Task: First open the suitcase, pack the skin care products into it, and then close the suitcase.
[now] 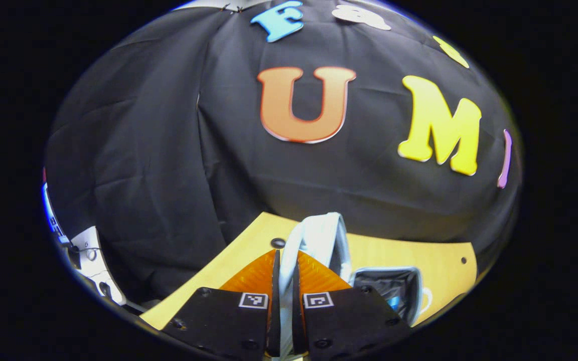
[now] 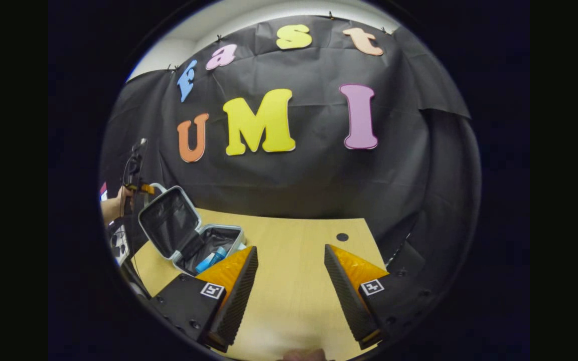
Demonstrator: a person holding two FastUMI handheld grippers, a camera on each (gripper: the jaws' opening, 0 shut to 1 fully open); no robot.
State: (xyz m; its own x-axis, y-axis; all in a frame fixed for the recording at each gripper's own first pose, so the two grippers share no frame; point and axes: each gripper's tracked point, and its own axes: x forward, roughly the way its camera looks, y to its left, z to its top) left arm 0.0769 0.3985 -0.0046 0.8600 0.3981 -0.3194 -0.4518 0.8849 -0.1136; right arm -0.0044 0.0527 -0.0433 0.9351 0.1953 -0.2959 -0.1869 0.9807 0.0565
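The small light-grey suitcase point(image 2: 171, 223) stands open at the table's left end, its lid tilted up and back. A blue tube point(image 2: 210, 259) lies in its dark-lined base. In the left gripper view, my left gripper point(image 1: 285, 256) is shut on the pale rim of the lid point(image 1: 321, 235), with the base's lining point(image 1: 392, 291) to the right. From the right gripper view, that left gripper point(image 2: 138, 188) is at the lid's top edge, held by a hand point(image 2: 113, 206). My right gripper point(image 2: 290, 248) is open above bare table, to the right of the suitcase.
The wooden table point(image 2: 294, 281) has a small dark hole point(image 2: 342, 236) near its far right edge. Black cloth hangs close behind the table. White equipment point(image 1: 91, 260) stands off the table's left side.
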